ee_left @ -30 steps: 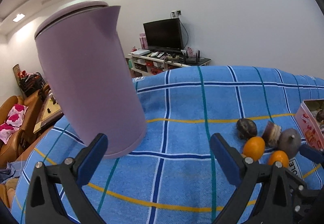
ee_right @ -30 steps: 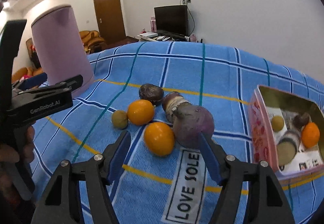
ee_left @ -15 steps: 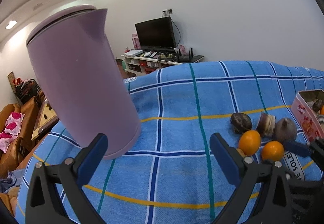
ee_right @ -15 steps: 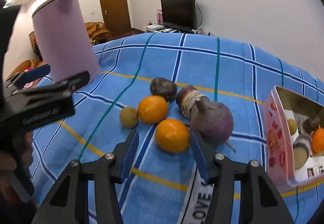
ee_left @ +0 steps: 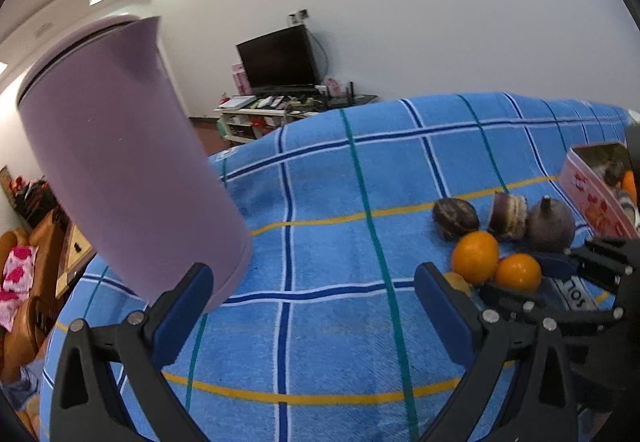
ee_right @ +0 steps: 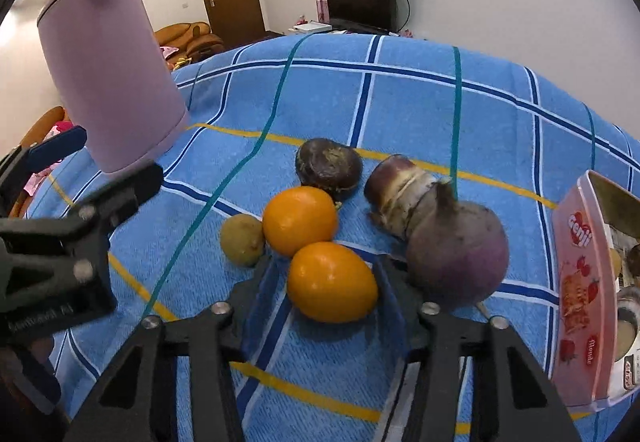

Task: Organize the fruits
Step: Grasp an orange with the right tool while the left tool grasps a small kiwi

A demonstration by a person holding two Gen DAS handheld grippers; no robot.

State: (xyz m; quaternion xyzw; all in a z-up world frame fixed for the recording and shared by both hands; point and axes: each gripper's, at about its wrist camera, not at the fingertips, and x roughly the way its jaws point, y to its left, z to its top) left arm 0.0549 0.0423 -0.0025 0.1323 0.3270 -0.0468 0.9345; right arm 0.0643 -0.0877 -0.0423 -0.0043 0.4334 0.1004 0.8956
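Loose fruit lies on the blue checked cloth [ee_right: 400, 94]. The near orange [ee_right: 332, 282] sits between the fingers of my right gripper [ee_right: 326, 280], whose jaws stand close on both sides of it, still open. Behind it are a second orange [ee_right: 300, 220], a small yellow-green fruit [ee_right: 242, 240], a dark round fruit [ee_right: 328, 168], a cut purple piece [ee_right: 394, 194] and a purple round one [ee_right: 458, 254]. The pink box [ee_right: 580, 282] at the right holds several fruits. My left gripper [ee_left: 312, 298] is open and empty over bare cloth; the oranges [ee_left: 476, 256] lie to its right.
A tall lilac kettle [ee_left: 128, 166] stands on the cloth at the left, close to my left gripper's left finger; it also shows in the right wrist view [ee_right: 108, 70]. The cloth falls away at the far edge toward a TV stand [ee_left: 280, 106].
My right gripper has moved forward and down and narrowed, so the near orange now lies between its fingers. My left gripper has shifted slightly and stays open.
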